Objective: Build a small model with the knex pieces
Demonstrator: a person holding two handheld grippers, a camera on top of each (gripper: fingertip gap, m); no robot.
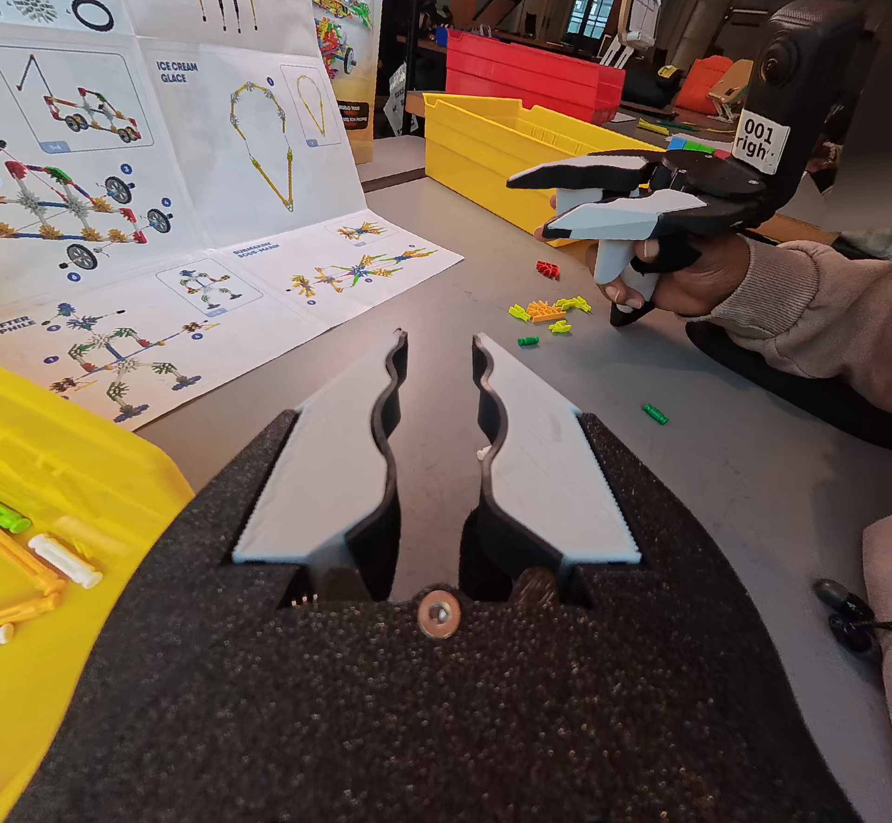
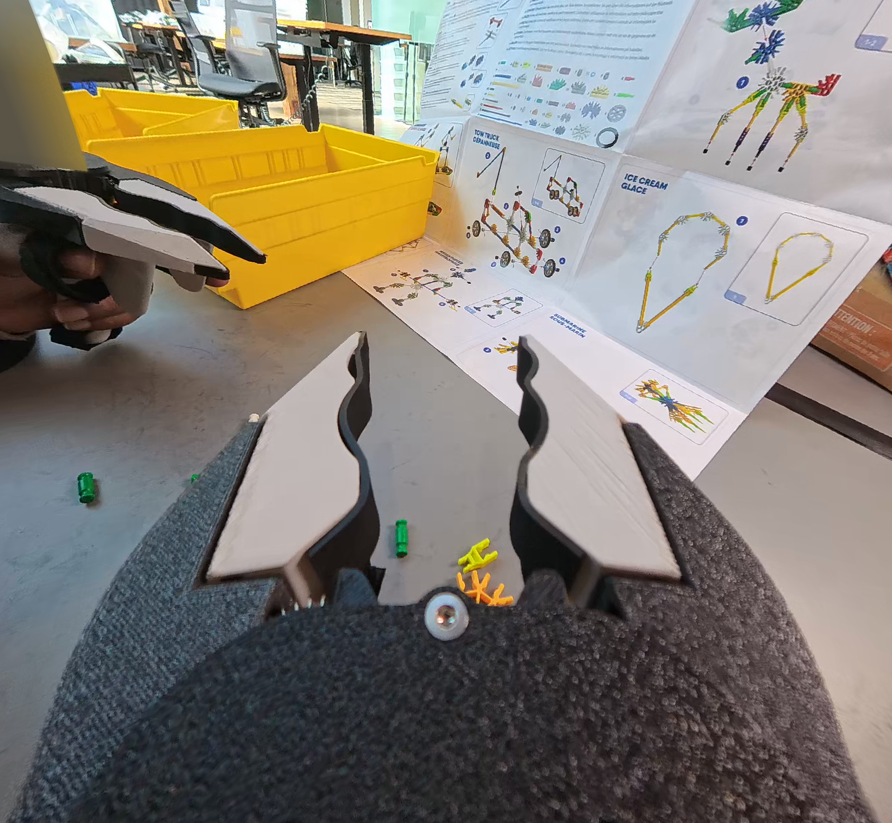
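Lying half flat and half propped, the instruction sheet (image 2: 627, 230) could be dragged or creased if a gripper is swept low over its near edge. Far left, a yellow bin (image 2: 309, 192) appears empty, while a nearer yellow tray (image 1: 72, 486) holds white, orange and green rods. The left gripper (image 1: 439, 341) and right gripper (image 2: 441, 344) are both held apart, empty. Small green pegs (image 2: 401, 538) and orange and yellow connectors (image 2: 480, 578) beneath the right one could be knocked away.

Yellow bin (image 1: 72, 486) cut off at left edge; orange connector (image 2: 482, 590) partly hidden behind right gripper body.
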